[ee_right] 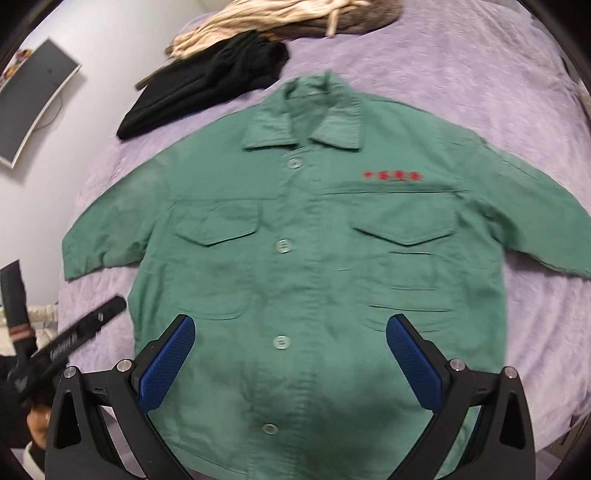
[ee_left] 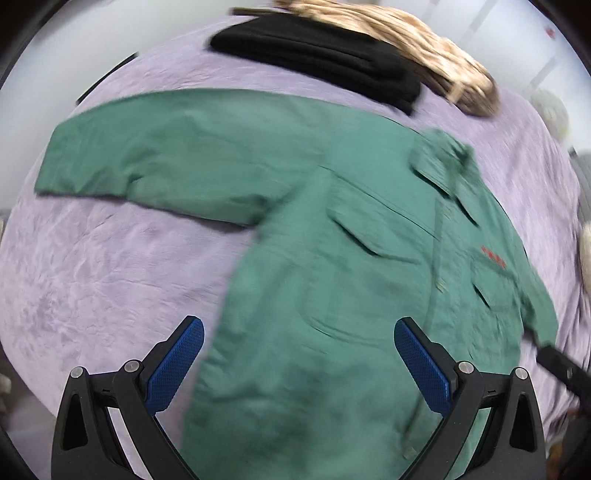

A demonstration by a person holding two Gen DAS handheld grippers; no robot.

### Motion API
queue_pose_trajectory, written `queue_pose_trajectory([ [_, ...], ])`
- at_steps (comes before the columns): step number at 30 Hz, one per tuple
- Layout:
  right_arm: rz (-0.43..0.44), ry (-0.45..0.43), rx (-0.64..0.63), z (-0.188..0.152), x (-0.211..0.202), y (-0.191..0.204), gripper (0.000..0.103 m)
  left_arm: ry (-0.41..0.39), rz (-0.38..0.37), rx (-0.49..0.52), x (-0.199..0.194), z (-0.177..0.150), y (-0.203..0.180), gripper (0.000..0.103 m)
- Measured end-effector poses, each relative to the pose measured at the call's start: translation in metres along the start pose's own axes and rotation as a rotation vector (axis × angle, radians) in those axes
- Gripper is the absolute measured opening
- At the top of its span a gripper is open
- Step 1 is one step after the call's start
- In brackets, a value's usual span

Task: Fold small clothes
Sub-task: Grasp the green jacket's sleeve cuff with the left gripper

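A small green button-up shirt (ee_right: 295, 258) lies flat, front up, on a lilac bedspread (ee_right: 443, 74), collar away from me, both sleeves spread out. It has two chest pockets and red embroidery on one side. In the left wrist view the shirt (ee_left: 314, 240) is seen from its side, one sleeve stretched to the left. My left gripper (ee_left: 299, 328) is open and empty above the shirt's lower hem area. My right gripper (ee_right: 290, 325) is open and empty above the shirt's lower front. The left gripper's body also shows in the right wrist view (ee_right: 70, 343).
A black garment (ee_right: 207, 85) and a beige striped garment (ee_right: 277, 18) lie bunched beyond the collar; both show in the left wrist view too, the black one (ee_left: 317, 55) and the beige one (ee_left: 406, 40). The bed edge and a wall lie to the left (ee_right: 92, 92).
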State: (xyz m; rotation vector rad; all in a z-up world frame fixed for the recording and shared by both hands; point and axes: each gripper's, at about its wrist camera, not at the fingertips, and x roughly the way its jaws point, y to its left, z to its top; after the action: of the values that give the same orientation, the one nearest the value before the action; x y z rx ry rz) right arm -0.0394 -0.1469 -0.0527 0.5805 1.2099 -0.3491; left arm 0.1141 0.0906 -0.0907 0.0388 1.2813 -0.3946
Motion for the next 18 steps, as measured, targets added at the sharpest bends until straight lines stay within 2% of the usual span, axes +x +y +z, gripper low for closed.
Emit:
queue_pose_trajectory([
  [5, 0.026, 0.089, -0.076, -0.004, 0.043, 0.045, 0.103, -0.07, 0.084, -0.163, 0.031, 0.03, 0.097, 0.103],
  [8, 0.027, 0.135, -0.12, -0.011, 0.067, 0.063, 0.103, -0.102, 0.098, -0.281, 0.05, 0.047, 0.156, 0.103],
  [10, 0.027, 0.166, -0.137, -0.016, 0.082, 0.07, 0.103, -0.108, 0.084, -0.354, 0.064, 0.057, 0.188, 0.103],
  [13, 0.021, 0.204, -0.149, -0.021, 0.103, 0.079, 0.103, -0.13, 0.021, -0.447, 0.08, 0.07, 0.222, 0.103],
  [18, 0.02, 0.234, -0.155, -0.026, 0.12, 0.09, 0.103, -0.218, -0.025, -0.51, 0.08, 0.087, 0.243, 0.103],
])
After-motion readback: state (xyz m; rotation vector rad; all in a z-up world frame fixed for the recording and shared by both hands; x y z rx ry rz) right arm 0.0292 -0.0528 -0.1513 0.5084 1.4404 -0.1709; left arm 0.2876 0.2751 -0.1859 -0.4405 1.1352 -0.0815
